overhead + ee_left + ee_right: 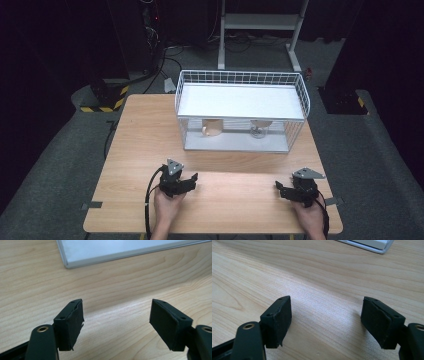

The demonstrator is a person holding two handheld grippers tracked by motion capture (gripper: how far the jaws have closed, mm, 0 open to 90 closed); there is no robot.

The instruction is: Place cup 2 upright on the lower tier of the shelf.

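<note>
Two clear glass cups stand on the lower shelf of the white wire-mesh rack (242, 111): one glass cup (212, 127) toward the rack's left, the other, stemmed-looking glass (258, 129) toward its right. Both are probably light, rigid, slick and breakable, so a gentle grip low across the bowl seems safest, reached through the rack's open front. Nearer than the rack, on the pale wooden tabletop (145, 135), the left gripper (186, 182) and right gripper (283, 190) rest, each with jaws spread wide and holding nothing.
</note>
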